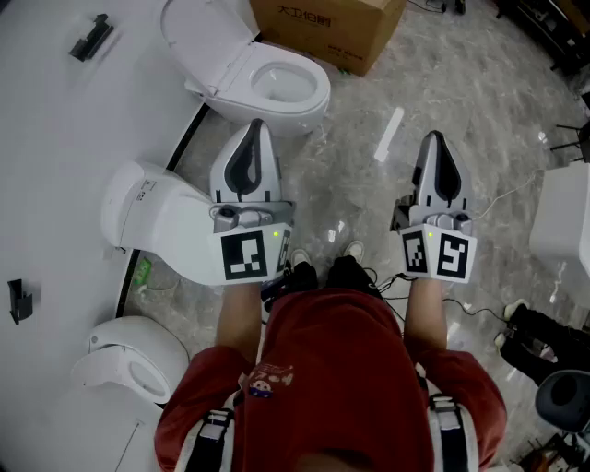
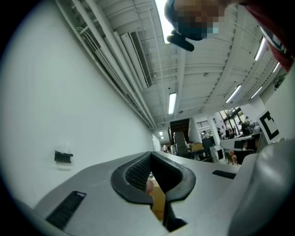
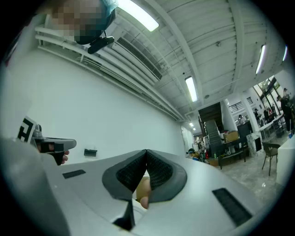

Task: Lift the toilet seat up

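Observation:
A white toilet [image 1: 241, 74] stands at the top of the head view, its lid [image 1: 195, 32] raised against the wall and its seat ring [image 1: 319, 89] lying flat on the bowl. Both grippers point slightly upward, well short of it. My left gripper [image 1: 257, 123] is shut and holds nothing; it hovers above a second toilet [image 1: 152, 217] that lies nearer, at the left. In the left gripper view its jaws [image 2: 150, 155] meet at the tip. My right gripper [image 1: 433, 135] is shut and holds nothing, over the marble floor; its jaws [image 3: 146, 151] are also pressed together.
A cardboard box [image 1: 332, 28] stands just behind the far toilet. A third toilet [image 1: 129, 364] sits at the lower left. Black fittings [image 1: 90, 37] hang on the white wall. A white unit [image 1: 564, 217], cables and black gear [image 1: 544, 343] are at the right.

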